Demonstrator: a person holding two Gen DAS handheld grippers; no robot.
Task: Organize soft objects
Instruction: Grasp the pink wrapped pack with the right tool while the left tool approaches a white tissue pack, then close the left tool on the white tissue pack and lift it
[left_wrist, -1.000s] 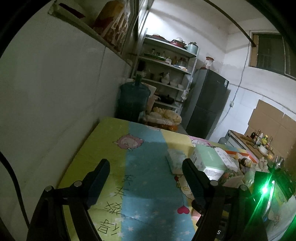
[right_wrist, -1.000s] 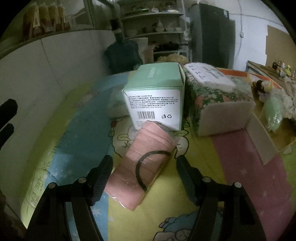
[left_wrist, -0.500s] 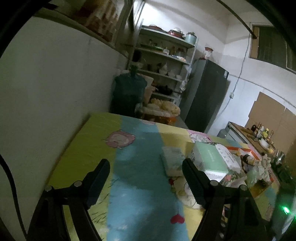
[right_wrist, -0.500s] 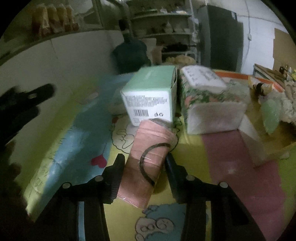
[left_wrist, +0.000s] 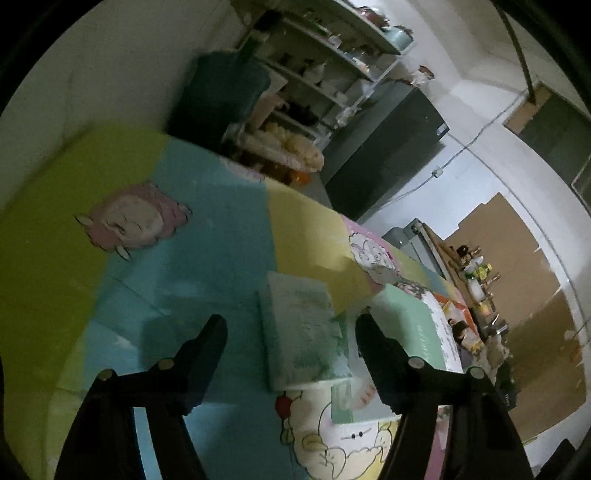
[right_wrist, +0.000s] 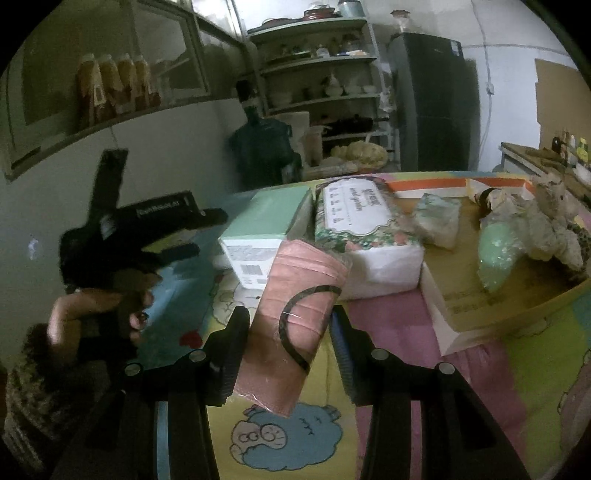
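My right gripper (right_wrist: 286, 323) is shut on a pink packet with a black loop (right_wrist: 295, 314) and holds it lifted above the colourful mat. Behind it stand a mint green box (right_wrist: 266, 229) and a floral tissue pack (right_wrist: 358, 225). My left gripper (left_wrist: 290, 330) is open and empty, tilted, with a pale green tissue pack (left_wrist: 303, 328) lying on the mat between its fingers. The left gripper also shows at the left of the right wrist view (right_wrist: 177, 232), held in a hand. The mint box shows at the right in the left wrist view (left_wrist: 410, 317).
A cardboard box (right_wrist: 498, 288) at the right holds a green bag (right_wrist: 498, 254) and crumpled soft items. The cartoon mat (left_wrist: 207, 229) covers the table against a white wall. A water jug (right_wrist: 262, 147), shelves and a dark fridge (right_wrist: 432, 99) stand behind.
My right gripper closed on the pink packet and lifted it off the mat. My left gripper moved forward and down, tilting, until the pale green tissue pack lies between its fingers.
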